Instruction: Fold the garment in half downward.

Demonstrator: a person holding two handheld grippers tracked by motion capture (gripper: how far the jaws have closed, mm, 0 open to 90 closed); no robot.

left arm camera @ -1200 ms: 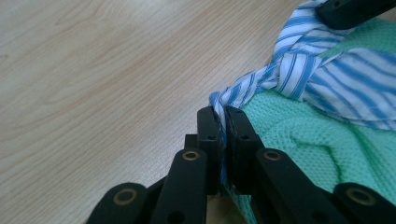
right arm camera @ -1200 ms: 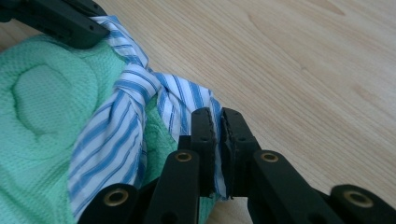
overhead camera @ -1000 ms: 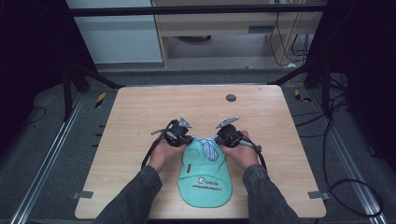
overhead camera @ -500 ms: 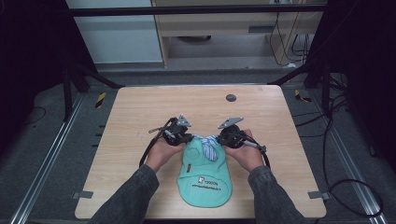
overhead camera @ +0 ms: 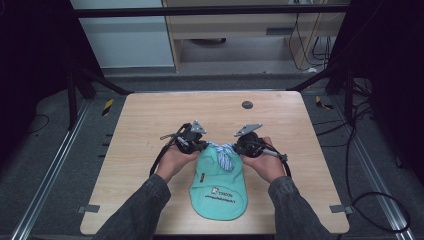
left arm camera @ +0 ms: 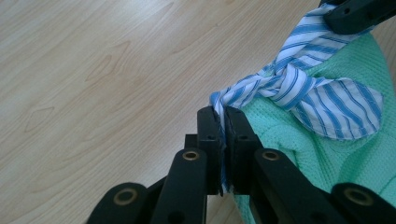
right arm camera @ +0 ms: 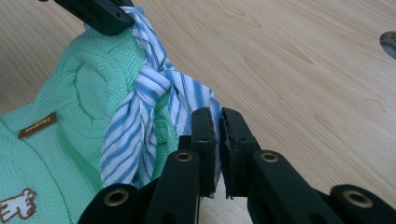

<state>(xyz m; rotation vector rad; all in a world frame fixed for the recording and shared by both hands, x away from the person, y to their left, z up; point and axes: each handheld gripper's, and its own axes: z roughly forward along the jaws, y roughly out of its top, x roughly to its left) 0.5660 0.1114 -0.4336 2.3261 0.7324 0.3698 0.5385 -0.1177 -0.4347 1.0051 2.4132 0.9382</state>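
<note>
Pull both ends evenly outward so the knot (left arm camera: 280,84) tightens without lifting the garment (overhead camera: 218,187). Your left gripper (left arm camera: 223,122) pinches one end of the striped tie (right arm camera: 140,116), your right gripper (right arm camera: 217,122) the other. The mint green knitted garment lies flat near the table's (overhead camera: 150,120) front edge.

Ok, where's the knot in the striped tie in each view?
High view: the knot sits center, between both claws, at the green garment's top edge.
Left gripper view: upper right, above the shut claw.
Right gripper view: upper center-left.
Shared landmark: the green garment under it.
</note>
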